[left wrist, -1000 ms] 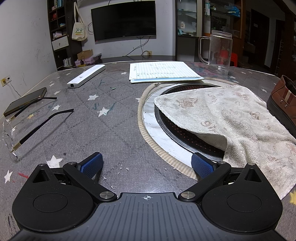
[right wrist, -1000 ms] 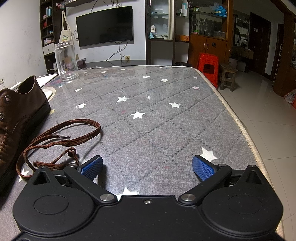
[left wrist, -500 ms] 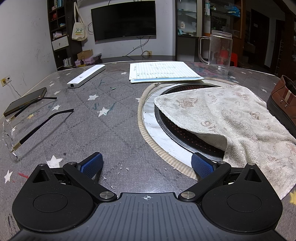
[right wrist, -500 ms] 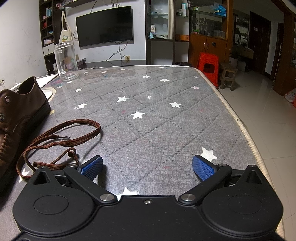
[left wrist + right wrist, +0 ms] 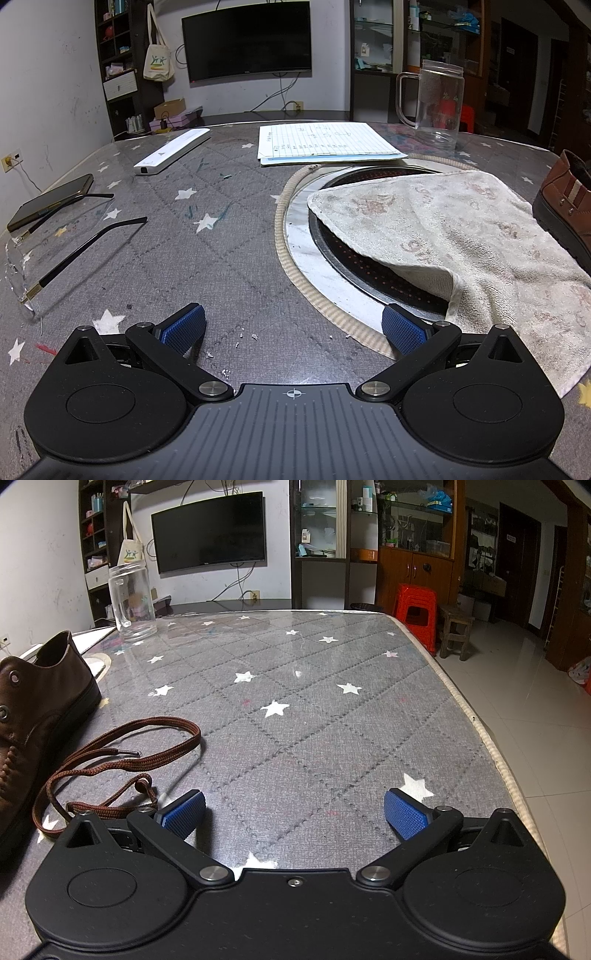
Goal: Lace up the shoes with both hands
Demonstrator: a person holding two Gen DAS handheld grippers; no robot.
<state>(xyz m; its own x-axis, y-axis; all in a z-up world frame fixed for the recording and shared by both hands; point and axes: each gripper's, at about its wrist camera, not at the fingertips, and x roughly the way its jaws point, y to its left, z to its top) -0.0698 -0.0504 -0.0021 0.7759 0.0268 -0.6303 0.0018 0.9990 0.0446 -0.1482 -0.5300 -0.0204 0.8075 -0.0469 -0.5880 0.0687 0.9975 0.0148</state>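
With both tongs, left and right, spread and empty, we should pinch the shoelace near its tip beside the shoe.

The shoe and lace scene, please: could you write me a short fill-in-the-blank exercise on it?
1. The lace lies loose on the table, to the ____ of the shoe.
2. The right tool is ____, holding nothing.
3. In the left view, a ____ partly covers the round burner.
4. The glasses lie near a ____ at the table's left edge.

Missing words: right; open; towel; phone
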